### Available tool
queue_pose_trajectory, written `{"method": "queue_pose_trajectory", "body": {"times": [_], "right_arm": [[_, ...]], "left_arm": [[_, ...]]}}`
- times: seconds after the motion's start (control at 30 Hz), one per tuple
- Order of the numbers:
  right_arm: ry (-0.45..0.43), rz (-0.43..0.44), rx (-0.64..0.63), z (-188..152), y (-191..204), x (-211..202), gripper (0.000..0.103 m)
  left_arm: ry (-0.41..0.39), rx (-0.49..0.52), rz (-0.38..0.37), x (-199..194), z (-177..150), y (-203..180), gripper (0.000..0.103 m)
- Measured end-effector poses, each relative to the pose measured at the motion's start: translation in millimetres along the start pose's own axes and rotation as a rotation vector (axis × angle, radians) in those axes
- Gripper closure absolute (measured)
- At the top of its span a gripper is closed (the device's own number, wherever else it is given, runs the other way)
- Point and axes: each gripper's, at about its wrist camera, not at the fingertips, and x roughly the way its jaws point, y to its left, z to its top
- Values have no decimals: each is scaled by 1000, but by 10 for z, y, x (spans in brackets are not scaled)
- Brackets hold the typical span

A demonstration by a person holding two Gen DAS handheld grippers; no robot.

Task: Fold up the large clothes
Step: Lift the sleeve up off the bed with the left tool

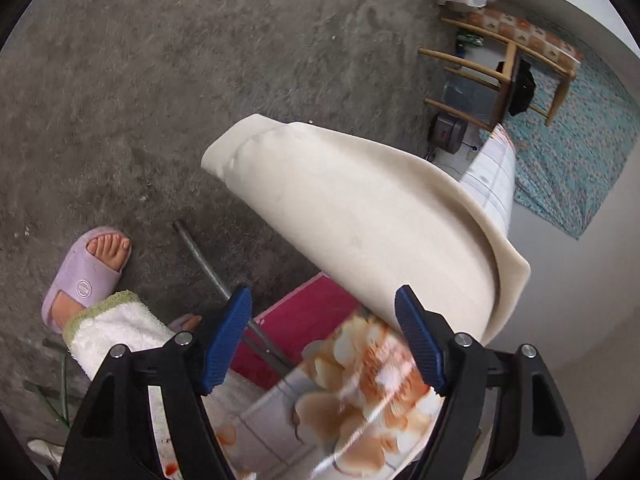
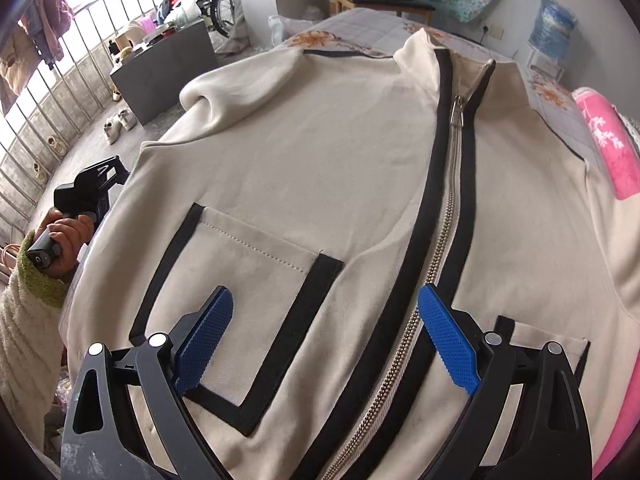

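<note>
1. We see one jacket (image 2: pixel 320 184): cream, black trim, spread front-up on the bed (image 2: pixel 568 120), zipped most of the way up.
2. Jacket count from the right wrist view: one zipper (image 2: pixel 440 240) down the middle, one pull near the collar, two pockets, the left one (image 2: pixel 248 280) fully in view, the right one only as a corner behind the finger.
3. Right hand-held gripper (image 2: pixel 324 340): jaws wide, two blue pads, nothing between them. It hangs over the lower front of the jacket, one pad over the left pocket, the other just beside the zipper. We cannot tell whether the pads touch the cloth.
4. Left hand-held gripper (image 1: pixel 324 344): jaws wide, two blue pads, empty. It sits at the bed's edge, pointing past it toward the floor (image 1: pixel 200 80).
5. In the left wrist view one cream flap of the jacket (image 1: pixel 360 216) hangs over the bed edge, above the flowered sheet (image 1: pixel 360 392). It passes close behind one pad; we cannot tell contact.
6. In the right wrist view the left hand-held gripper (image 2: pixel 94 188) shows at the jacket's left edge, held by one hand (image 2: pixel 66 236) in a fleece sleeve.
7. On the floor: one foot in a lilac slipper (image 1: pixel 86 276), toes of a second foot just beside the left pad.
8. One pink blanket (image 2: pixel 604 140) lies along the jacket's right side.
9. One wooden chair (image 1: pixel 504 76) stands well apart by the wall.
</note>
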Motion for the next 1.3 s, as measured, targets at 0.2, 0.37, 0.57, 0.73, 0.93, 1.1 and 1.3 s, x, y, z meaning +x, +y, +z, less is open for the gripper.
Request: {"method": "queue_pose_trajectory", "body": {"times": [0.2,0.37,0.57,0.73,0.93,1.1,1.3], "right_arm": [[26,-35,35,25,-34,111,13],[35,-55,53,85,-41,167,13],[15,-89,51,161,-58,205,13],[-11,-97,72,147,-149,130,13],[-76,-81,101,73,-277,-125,13],[-173,-60,117,-74,-379,-503,13],[-269,-27,151,-306,-513,-883,13]], "left_arm": [[95,-90,-14,398,358,216,29],[151,-116,-69,662,500,311,29],[145,-83,-80,813,626,238,46],[68,-8,-11,676,686,111,92],[-229,248,160,-116,626,-511,97],[-595,604,297,-976,-160,-1581,98],[-872,1214,342,-1176,-2264,-2827,98]]}}
